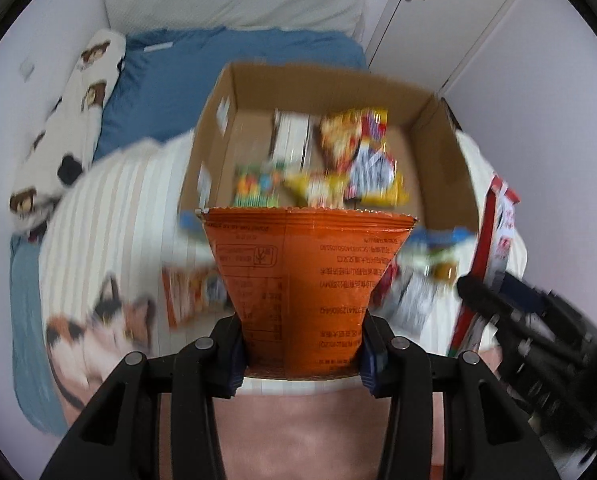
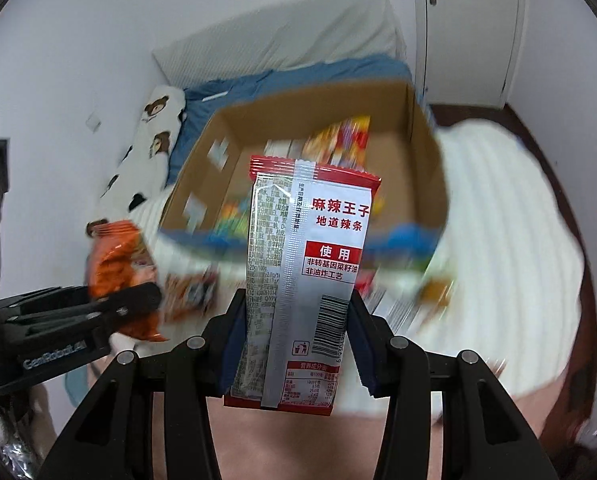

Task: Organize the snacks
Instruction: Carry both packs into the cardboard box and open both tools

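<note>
My left gripper (image 1: 302, 354) is shut on an orange snack bag (image 1: 304, 276), held upright above the bed, short of the cardboard box (image 1: 444, 148). The box holds several snack packs (image 1: 338, 160). My right gripper (image 2: 296, 346) is shut on a red and silver spicy-strip packet (image 2: 302, 280), also held up in front of the box (image 2: 422, 156). In the right wrist view the left gripper (image 2: 138, 300) with the orange bag (image 2: 118, 268) shows at the left. In the left wrist view the right gripper (image 1: 482, 292) with the red packet (image 1: 494, 248) shows at the right.
Loose snack packs (image 1: 190, 292) lie blurred on the striped cat-print blanket (image 1: 114, 208) before the box. A blue duvet (image 1: 170, 92), a bear-print pillow (image 1: 74, 120) and a white headboard (image 1: 234, 0) lie behind. A white door (image 2: 470, 28) stands at the far right.
</note>
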Available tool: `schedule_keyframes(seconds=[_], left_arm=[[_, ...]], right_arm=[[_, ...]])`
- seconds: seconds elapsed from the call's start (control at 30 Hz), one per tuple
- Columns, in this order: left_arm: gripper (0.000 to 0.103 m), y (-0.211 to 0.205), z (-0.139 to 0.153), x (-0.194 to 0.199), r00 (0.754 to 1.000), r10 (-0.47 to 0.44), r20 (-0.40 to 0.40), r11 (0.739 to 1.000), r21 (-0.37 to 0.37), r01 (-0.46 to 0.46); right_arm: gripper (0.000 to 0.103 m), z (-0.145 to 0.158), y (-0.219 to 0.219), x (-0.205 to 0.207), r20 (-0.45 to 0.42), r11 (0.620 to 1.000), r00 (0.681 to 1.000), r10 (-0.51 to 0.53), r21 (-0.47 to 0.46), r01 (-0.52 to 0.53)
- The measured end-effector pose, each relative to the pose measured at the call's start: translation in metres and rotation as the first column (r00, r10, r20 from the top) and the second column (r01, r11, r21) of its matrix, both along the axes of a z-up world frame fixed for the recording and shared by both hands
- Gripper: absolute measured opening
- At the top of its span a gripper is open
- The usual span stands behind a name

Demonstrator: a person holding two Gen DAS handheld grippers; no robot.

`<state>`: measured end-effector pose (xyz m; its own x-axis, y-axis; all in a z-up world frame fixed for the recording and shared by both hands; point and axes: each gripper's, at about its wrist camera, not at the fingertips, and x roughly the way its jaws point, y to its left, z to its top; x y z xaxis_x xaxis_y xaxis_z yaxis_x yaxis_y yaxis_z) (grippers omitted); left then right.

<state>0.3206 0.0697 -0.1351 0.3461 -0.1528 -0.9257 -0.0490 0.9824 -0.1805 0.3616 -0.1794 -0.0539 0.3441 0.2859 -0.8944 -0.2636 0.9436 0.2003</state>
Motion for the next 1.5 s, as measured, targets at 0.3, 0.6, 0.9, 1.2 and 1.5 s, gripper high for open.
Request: schedule_keyframes(seconds=[0.3, 0.6, 0.9, 1.2, 1.5], left_arm=[[0.041, 0.011, -0.003, 0.130, 1.000, -0.011, -0.022, 0.996, 0.083, 0.013], [0.041, 0.021, -0.074, 0.224, 0.984, -0.038, -0.172, 0.989, 0.133, 0.061], [0.046, 0.039, -0.137, 0.258, 0.943, 0.000, -0.332, 0.991, 0.126, 0.044], [0.086, 0.043, -0.125, 0.259, 0.954, 0.032, -0.299, 0.998, 0.055, -0.016], [0.090, 0.026, -0.088, 0.233, 0.977, -0.011, -0.214, 1.000, 0.021, 0.016]], right_arm=[[0.050, -0.005, -0.002, 0.161, -0.042, 0.991, 0.999, 0.003, -0.132, -0.008], [0.050, -0.084, 0.008, 0.243, -0.182, 0.977, 0.983, -0.024, -0.213, -0.015], [0.061, -0.130, 0.015, 0.261, -0.270, 0.964, 0.962, -0.035, -0.263, -0.039], [0.095, -0.131, 0.023, 0.266, -0.269, 0.961, 0.962, -0.039, -0.275, -0.038], [0.097, -0.114, 0.021, 0.245, -0.255, 0.975, 0.966, -0.043, -0.220, -0.014]])
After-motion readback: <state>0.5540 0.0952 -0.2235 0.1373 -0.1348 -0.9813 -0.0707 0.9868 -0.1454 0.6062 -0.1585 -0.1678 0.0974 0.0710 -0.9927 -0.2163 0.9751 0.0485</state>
